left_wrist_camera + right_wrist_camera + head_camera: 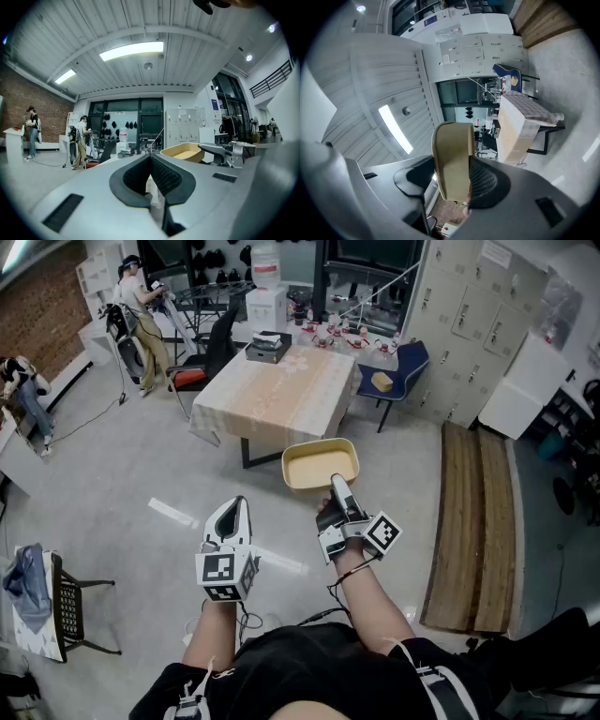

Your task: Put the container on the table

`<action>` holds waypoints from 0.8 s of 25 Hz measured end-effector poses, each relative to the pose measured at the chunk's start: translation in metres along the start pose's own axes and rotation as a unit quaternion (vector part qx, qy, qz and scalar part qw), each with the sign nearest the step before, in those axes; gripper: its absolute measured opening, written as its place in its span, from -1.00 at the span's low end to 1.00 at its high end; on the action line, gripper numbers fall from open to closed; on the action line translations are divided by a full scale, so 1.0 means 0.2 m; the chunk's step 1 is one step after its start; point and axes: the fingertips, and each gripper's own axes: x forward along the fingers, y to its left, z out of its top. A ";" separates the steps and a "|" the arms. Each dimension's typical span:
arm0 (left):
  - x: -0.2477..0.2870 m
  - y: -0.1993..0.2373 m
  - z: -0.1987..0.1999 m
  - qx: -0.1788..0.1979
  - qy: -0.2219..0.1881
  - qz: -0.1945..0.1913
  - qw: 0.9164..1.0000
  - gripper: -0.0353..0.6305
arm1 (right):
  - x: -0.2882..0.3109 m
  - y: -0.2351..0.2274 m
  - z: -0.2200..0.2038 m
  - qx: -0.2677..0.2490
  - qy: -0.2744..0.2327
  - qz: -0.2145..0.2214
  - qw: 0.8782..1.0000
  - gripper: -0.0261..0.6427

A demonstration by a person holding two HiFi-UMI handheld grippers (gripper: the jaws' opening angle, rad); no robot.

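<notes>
My right gripper (337, 486) is shut on the near rim of a shallow yellow container (321, 465) and holds it in the air over the floor, just short of the table's (281, 395) near edge. In the right gripper view the container's wall (452, 159) stands edge-on between the two dark pads of the right gripper (452, 176), with the cloth-covered table (520, 122) beyond. The left gripper (234, 507) hangs lower left, jaws together, holding nothing. From the left gripper (151, 161) the container (183, 152) shows off to the right.
A black box (267, 346) sits at the table's far end. A blue chair (398, 371) stands at its right corner, a black chair (211, 357) at its left. Wooden planks (473, 521) lie on the floor to the right. A person (141, 310) stands far left.
</notes>
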 end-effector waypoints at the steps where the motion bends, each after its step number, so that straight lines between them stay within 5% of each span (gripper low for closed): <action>1: -0.01 0.00 0.01 0.001 -0.001 0.000 1.000 -0.86 | 0.00 0.00 -0.01 -0.001 0.001 0.001 1.000 -0.20; 20: -0.08 0.37 -0.03 0.006 -0.010 -0.032 0.999 -0.86 | 0.16 -0.03 -0.34 -0.011 -0.026 0.001 1.000 -0.19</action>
